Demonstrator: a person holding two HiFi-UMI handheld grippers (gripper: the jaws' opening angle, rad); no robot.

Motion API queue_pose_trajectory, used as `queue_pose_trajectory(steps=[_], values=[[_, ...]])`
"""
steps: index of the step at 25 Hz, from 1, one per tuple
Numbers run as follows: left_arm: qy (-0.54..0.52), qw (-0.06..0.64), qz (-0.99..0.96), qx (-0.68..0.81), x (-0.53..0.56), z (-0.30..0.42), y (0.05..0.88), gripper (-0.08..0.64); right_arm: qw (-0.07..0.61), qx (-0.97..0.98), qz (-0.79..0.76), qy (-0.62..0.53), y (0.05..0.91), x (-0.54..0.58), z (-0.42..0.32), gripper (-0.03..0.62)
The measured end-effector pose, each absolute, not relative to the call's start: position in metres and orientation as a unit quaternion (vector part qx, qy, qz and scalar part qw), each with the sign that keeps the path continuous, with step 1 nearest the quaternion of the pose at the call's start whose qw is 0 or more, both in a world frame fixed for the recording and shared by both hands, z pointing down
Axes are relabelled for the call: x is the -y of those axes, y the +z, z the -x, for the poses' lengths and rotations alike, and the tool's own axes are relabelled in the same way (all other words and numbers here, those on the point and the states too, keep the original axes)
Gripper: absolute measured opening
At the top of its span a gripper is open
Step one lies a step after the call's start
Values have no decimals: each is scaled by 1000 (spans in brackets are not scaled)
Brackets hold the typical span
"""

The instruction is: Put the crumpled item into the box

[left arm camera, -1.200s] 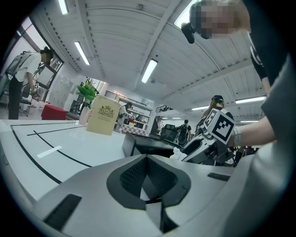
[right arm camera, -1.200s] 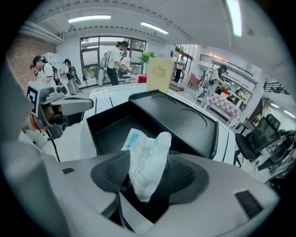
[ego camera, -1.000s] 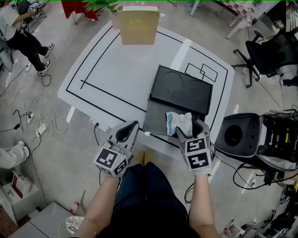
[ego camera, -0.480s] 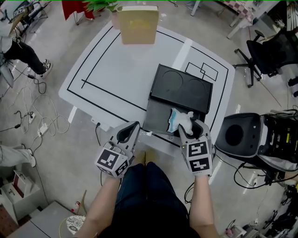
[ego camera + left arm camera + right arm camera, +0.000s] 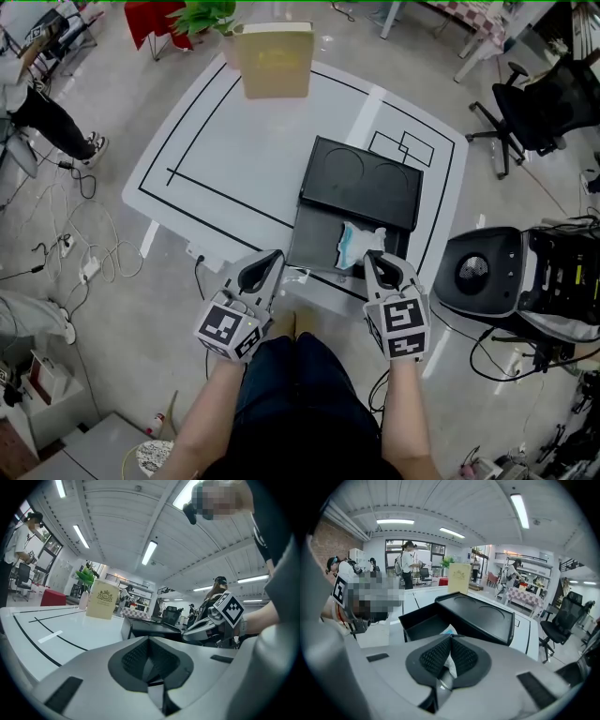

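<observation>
My right hand-held gripper (image 5: 376, 260) has just clamped shut on the crumpled item (image 5: 357, 243), which already sits in the open box (image 5: 314, 239). My left hand-held gripper (image 5: 271, 260) is closed and empty. Only letting go seems left.

white lined table (image 5: 234, 141): black box (image 5: 314, 239) near edge, tan package (image 5: 274, 61) far edge

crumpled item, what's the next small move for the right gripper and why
Probably lift slightly and carry it forward over the open box before letting go. The right gripper has just closed on a fold of the crumpled item, which lies at the box's near right edge.
</observation>
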State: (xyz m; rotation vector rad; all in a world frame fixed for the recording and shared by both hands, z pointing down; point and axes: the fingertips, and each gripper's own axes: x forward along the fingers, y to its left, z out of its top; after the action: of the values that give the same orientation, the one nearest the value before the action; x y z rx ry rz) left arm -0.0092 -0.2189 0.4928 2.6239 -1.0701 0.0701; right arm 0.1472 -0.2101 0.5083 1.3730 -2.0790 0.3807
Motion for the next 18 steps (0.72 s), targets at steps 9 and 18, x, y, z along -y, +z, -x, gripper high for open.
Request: queue_pose_trajectory(steps=[9, 18], values=[[20, 143, -920, 365, 218, 3, 481, 2, 248, 808, -512, 156, 488, 204, -138, 5], [16, 136, -925, 354, 219, -7, 468, 2, 198, 815, -518, 167, 468, 202, -143, 5]])
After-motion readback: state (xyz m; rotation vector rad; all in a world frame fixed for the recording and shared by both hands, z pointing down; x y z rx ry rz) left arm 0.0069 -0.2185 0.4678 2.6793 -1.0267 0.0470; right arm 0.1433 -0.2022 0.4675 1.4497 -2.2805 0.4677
